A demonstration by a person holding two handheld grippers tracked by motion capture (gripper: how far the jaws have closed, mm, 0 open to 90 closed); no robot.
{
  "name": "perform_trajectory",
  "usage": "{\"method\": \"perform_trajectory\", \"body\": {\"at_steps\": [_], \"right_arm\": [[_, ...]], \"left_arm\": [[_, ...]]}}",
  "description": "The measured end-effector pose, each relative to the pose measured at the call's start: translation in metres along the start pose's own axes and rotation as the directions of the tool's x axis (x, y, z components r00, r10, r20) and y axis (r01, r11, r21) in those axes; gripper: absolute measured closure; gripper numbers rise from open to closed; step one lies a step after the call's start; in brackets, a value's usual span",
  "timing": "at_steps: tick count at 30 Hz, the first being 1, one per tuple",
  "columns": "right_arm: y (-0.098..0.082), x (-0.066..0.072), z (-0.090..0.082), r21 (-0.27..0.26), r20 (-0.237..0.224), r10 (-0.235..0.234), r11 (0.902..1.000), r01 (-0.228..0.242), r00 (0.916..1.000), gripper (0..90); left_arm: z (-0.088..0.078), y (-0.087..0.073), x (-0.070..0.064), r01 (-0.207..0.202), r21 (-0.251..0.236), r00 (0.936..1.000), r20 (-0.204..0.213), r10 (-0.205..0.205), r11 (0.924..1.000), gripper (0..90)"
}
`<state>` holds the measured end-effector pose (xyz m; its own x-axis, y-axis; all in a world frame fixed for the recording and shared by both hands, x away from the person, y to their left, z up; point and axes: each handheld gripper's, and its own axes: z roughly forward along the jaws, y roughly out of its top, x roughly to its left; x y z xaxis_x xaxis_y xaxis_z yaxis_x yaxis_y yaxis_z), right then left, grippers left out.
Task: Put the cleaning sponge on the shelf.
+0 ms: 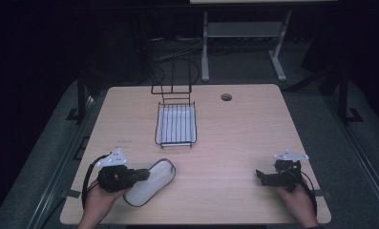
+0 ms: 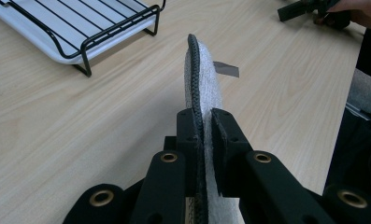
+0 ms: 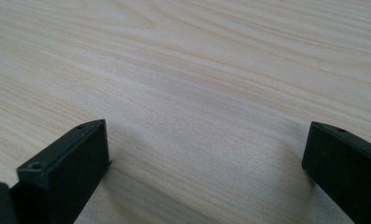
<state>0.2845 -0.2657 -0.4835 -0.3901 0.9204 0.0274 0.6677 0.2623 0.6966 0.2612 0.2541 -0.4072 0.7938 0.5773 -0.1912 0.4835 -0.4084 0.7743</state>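
The light wooden table (image 1: 235, 143) stands in a dark room. A wire rack (image 1: 176, 121) with a white tray sits at its middle. Near the rack, toward the person, the left gripper (image 2: 204, 126) pinches a white oval pad (image 2: 206, 79) with a dark edge. The right gripper (image 3: 206, 163) is far off, jaws wide apart.

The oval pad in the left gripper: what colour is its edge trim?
Black braided trim on a white pad; the left gripper view shows it best.
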Motion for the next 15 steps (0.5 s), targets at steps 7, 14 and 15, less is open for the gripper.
{"method": "perform_trajectory", "body": {"at_steps": [7,14,15], "right_arm": [[0.000,0.000,0.000,-0.001,0.000,-0.002,1.0000,0.002,1.0000,0.2],[0.000,0.000,0.000,-0.001,0.000,-0.002,1.0000,0.002,1.0000,0.2],[0.000,0.000,0.000,0.000,0.000,-0.002,1.0000,0.002,1.0000,0.2]], "left_arm": [[-0.005,0.005,0.003,0.005,-0.007,0.9995,-0.033,-0.005,1.0000,82.0],[-0.011,0.010,0.007,0.017,-0.027,0.9988,-0.046,-0.018,0.9995,82.0],[-0.012,0.011,0.008,0.013,-0.025,0.9987,-0.048,-0.014,0.9996,82.0]]}}
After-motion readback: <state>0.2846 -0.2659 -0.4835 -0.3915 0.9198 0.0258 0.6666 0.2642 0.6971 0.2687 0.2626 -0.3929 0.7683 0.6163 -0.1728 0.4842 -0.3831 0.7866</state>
